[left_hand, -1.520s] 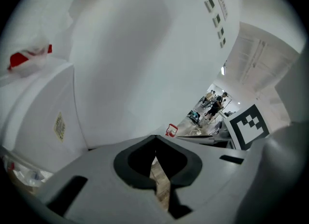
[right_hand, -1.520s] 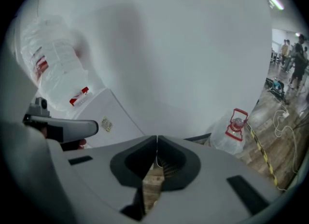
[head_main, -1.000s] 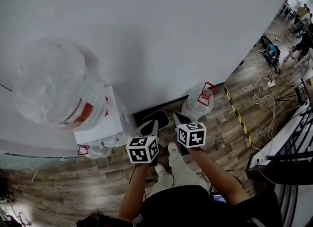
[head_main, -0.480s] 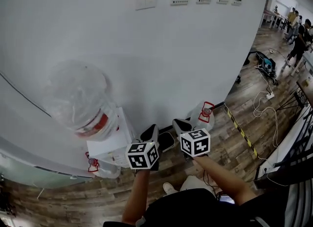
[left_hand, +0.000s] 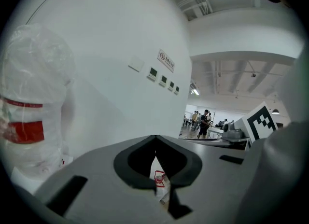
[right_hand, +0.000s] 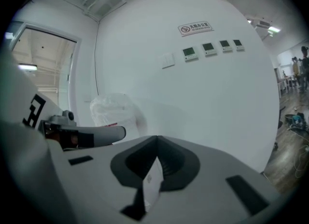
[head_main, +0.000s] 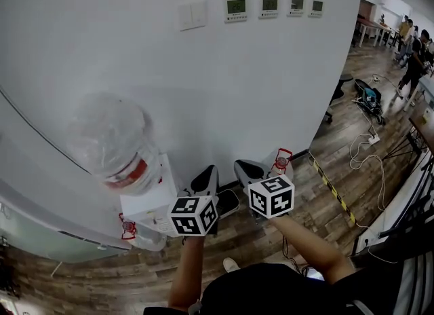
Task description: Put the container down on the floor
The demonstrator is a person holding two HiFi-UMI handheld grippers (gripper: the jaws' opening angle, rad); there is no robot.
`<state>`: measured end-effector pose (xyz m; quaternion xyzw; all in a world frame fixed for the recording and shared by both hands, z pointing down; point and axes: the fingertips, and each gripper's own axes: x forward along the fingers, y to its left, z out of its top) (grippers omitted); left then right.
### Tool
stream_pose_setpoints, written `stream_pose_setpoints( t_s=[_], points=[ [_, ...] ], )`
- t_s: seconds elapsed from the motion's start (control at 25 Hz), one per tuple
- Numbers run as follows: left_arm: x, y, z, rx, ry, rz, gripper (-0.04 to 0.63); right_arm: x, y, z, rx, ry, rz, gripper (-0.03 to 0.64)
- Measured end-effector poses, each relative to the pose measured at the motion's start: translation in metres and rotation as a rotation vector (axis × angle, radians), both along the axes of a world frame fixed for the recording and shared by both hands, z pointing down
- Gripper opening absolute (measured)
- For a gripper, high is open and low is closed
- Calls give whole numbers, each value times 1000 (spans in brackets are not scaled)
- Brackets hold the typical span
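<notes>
A plastic-wrapped water container [head_main: 278, 160] with a red tag stands on the wooden floor against the wall. It lies just beyond my right gripper [head_main: 245, 169] in the head view. My left gripper [head_main: 207, 175] is level beside it, above a black pad [head_main: 229, 203] on the floor. Both grippers are shut with their jaw tips touching and nothing held. In the left gripper view the container's red tag [left_hand: 158, 178] shows through the hole under the left gripper [left_hand: 155, 140]. The right gripper [right_hand: 157, 142] points at the white wall.
A white water dispenser [head_main: 146, 205] stands at the left with a large wrapped bottle [head_main: 112, 144] on top. Wall switches and thermostats [head_main: 236, 7] hang above. Yellow-black tape [head_main: 332, 188], cables and people lie far right. Wooden floor stretches behind me.
The head view has tilted up along the wall, so the thermostats now show. Both grippers have risen slightly and stay shut. The container has stayed on the floor.
</notes>
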<state>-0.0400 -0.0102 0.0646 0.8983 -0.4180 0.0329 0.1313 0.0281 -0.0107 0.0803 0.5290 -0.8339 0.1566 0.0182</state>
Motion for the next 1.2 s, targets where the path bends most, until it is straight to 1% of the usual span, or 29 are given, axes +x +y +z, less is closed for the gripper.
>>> stream_pose_setpoints(
  t_s=[0.16, 0.36, 0.52, 0.68, 0.88, 1.2],
  points=[
    [15, 19, -10, 20, 2, -7, 14, 10, 19, -12, 20, -6, -26, 29],
    [32, 42, -15, 30, -12, -12, 14, 28, 44, -26, 55, -55, -47, 29],
    [46, 62, -22, 58, -28, -8, 14, 38, 66, -31, 79, -39, -62, 29],
    [56, 79, -22, 65, -35, -17, 14, 42, 86, -32, 95, -53, -84, 29],
    [60, 97, -21, 63, -27, -44, 14, 45, 100, -36, 102, -71, -99, 29],
    [59, 110, -30, 92, -32, -66, 14, 44, 110, -43, 113, -100, -125, 29]
  ],
)
